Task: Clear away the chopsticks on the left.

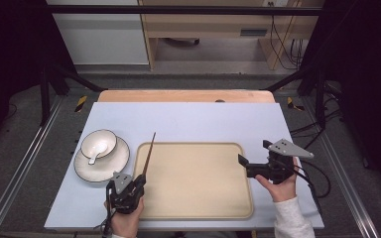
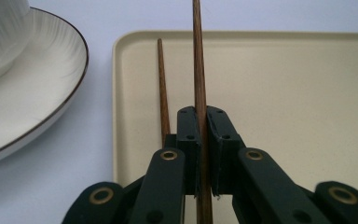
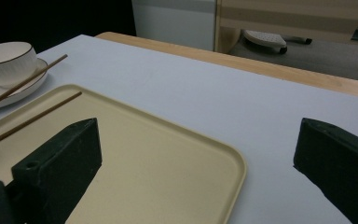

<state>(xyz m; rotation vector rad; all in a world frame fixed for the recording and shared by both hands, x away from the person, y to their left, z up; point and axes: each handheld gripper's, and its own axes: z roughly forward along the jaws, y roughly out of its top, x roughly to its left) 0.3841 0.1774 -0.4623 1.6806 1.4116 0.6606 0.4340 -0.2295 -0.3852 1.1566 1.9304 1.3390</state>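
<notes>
my left gripper (image 2: 200,154) squeezes one thin, smooth brown wood chopstick (image 2: 198,70). it is long and round, and its far end points away from me, over the left edge of the flat tan tray (image 1: 228,208). a second chopstick (image 2: 162,88) lies on the tray just beside it, pointing the same way. my right gripper (image 3: 196,158) is wide open. a shiny white bowl (image 1: 99,142) sits on a round plate (image 1: 121,161).

Dark wooden chopstick (image 2: 199,70), matt beige plastic tray (image 2: 284,93), glossy white ceramic plate (image 2: 32,88), matt black tongs (image 2: 201,135).
</notes>
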